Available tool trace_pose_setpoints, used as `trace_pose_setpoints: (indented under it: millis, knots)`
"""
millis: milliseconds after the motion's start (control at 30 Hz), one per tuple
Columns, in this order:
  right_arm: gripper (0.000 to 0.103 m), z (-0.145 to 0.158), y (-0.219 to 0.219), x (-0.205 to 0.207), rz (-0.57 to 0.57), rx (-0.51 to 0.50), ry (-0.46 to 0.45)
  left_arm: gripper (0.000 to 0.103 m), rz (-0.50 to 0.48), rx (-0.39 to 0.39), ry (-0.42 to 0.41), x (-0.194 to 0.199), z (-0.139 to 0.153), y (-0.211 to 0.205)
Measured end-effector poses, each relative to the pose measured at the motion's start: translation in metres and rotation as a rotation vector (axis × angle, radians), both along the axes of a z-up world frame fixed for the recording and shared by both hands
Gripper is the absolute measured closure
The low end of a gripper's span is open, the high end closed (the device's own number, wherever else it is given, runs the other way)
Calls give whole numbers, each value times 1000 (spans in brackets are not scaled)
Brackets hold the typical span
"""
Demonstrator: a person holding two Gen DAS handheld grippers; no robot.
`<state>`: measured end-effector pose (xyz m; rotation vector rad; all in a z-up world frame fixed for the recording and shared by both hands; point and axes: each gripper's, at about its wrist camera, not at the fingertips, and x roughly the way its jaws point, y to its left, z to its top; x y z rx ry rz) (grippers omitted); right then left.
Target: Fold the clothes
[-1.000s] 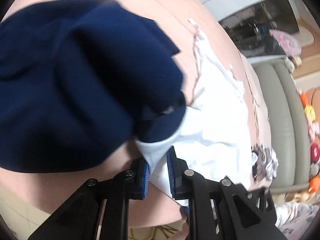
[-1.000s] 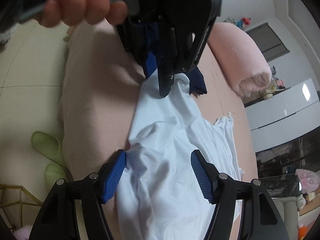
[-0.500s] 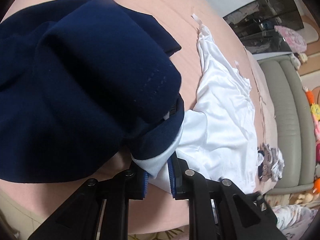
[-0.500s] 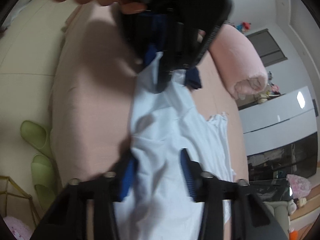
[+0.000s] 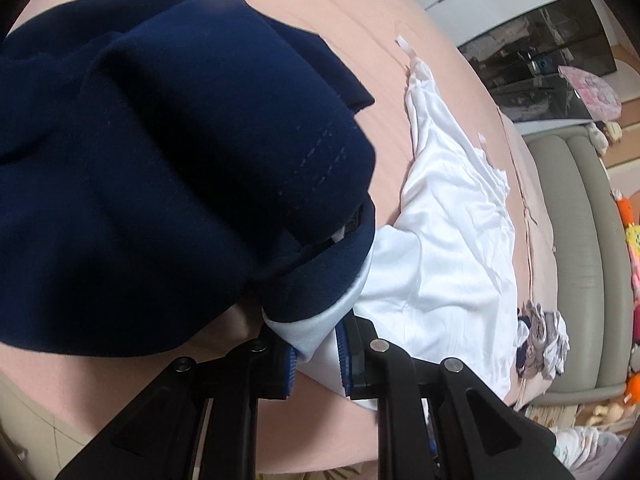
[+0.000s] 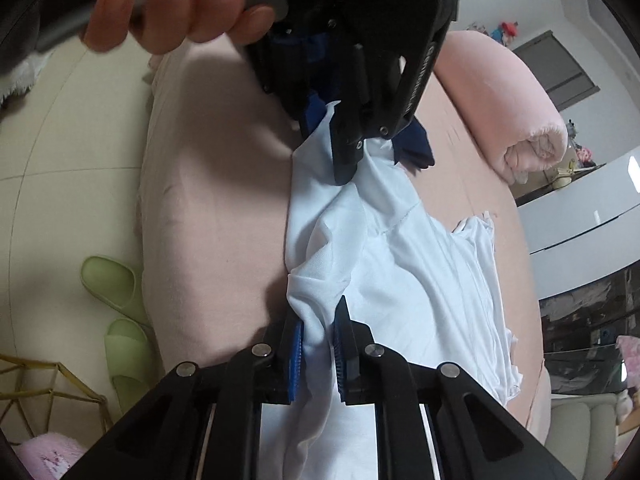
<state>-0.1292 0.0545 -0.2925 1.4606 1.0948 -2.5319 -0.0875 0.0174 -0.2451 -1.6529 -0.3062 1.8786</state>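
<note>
A white garment [image 5: 448, 248] lies crumpled on the pink bed [image 5: 360, 12]. My left gripper [image 5: 318, 344] is shut on its edge, where a white hem meets navy cloth [image 5: 160, 160] that bulges over most of that view. In the right wrist view the same white garment [image 6: 400, 272] stretches from the left gripper [image 6: 336, 148], held by a hand [image 6: 172, 12], down to my right gripper [image 6: 318, 332]. The right jaws are closing, and their blue pads press a fold of the white fabric.
Two green slippers [image 6: 116, 304] and a gold wire frame [image 6: 48, 392] are on the floor left of the bed. A rolled pink duvet [image 6: 508, 92] lies at the far end. A small heap of clothes [image 5: 540, 340] sits by a grey sofa [image 5: 580, 240].
My right gripper's jaws have gone from wide apart to pinching a fold of the white garment. The left gripper has kept its grip and hardly moved.
</note>
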Motion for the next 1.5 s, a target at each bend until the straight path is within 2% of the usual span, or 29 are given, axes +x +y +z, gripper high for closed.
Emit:
trace_pose_setpoints:
  millis: [100, 233, 300, 400, 467, 533, 600, 667, 800, 900, 967, 1133, 1167, 1200, 1333, 1500]
  knots:
    - [91, 9, 8, -5, -46, -65, -10, 90, 39, -14, 23, 9, 4, -1]
    - [91, 16, 14, -7, -93, -136, -46, 99, 39, -35, 46, 15, 13, -4]
    - [91, 19, 15, -9, -105, -159, -51, 100, 48, -25, 55, 16, 21, -9]
    - [91, 19, 17, -14, -118, -145, -55, 101, 45, -16, 59, 17, 29, -14]
    - [90, 18, 14, -15, -124, -96, -35, 101, 41, -12, 60, 19, 34, -16]
    - [81, 20, 9, -12, -111, -42, 15, 101, 33, -8, 64, 21, 40, -18]
    - [59, 24, 4, -8, -92, 6, 69, 101, 8, 0, 76, 24, 45, -17]
    - [48, 28, -2, -6, -65, 44, 123, 101, -12, 5, 76, 27, 48, -16]
    - [47, 29, -8, -14, -12, 95, 163, 101, -41, 1, 90, 33, 54, -14]
    - [47, 24, -9, -21, -15, 84, 127, 101, -58, 3, 98, 32, 58, -8]
    - [47, 26, -6, -25, -24, 29, 88, 101, -69, 5, 101, 11, 56, -35]
    - [47, 31, -3, -39, -51, -125, 17, 101, -102, -19, 138, -28, 75, -27]
    - [47, 31, -2, -42, -56, -131, 14, 101, -107, -28, 152, -33, 67, -8]
    - [47, 31, -2, -43, -53, -119, 29, 101, -105, -43, 165, -40, 60, 4]
    - [47, 32, 0, -48, -41, -76, 82, 101, -93, -54, 154, -25, 61, -34]
    - [47, 27, 14, -59, -99, -78, 41, 101, -108, -61, 162, -19, 62, -40]
